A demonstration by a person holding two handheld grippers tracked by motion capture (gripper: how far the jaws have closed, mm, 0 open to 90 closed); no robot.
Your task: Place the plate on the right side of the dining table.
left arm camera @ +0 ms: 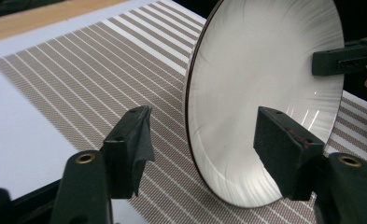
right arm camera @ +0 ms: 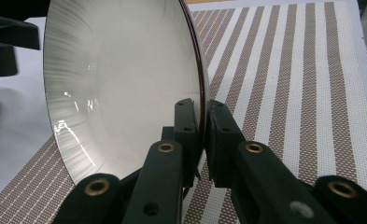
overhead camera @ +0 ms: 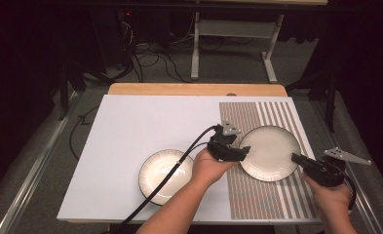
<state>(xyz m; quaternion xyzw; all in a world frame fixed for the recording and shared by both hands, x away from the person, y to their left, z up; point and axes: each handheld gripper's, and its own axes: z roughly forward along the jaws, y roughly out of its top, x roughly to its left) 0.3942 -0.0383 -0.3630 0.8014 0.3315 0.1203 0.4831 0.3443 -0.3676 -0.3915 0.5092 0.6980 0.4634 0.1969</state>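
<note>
Setting: dark room, cables on the floor behind; white table (overhead camera: 130, 126) with a striped mat (overhead camera: 272, 195) at your right.

Right gripper (right arm camera: 203, 140): jaws clamped on the rim of the plate (overhead camera: 269, 152), one pad on each face. It carries the plate alone. Keep that pinch firm and the wrist quiet.

Left gripper (left arm camera: 200, 149): jaws apart, straddling the plate's opposite rim (left arm camera: 190, 116) without pressing on it. One pad stands clear on the mat side, the other in front of the plate's inner face. Back it straight off along the rim line so neither pad knocks the edge.

Plate: over the mat, between your two hands. In the gripper views it stands tilted on edge. Whether its low rim touches the mat cannot be told.

Bowl (overhead camera: 165, 175): on the bare white surface, left of the mat, under your left forearm and its cable (overhead camera: 179, 163). Well apart from the plate.

Handling note: a glazed rim held at one point likely wants to pivot. Lower it flat slowly, and release only once it rests on the mat.
</note>
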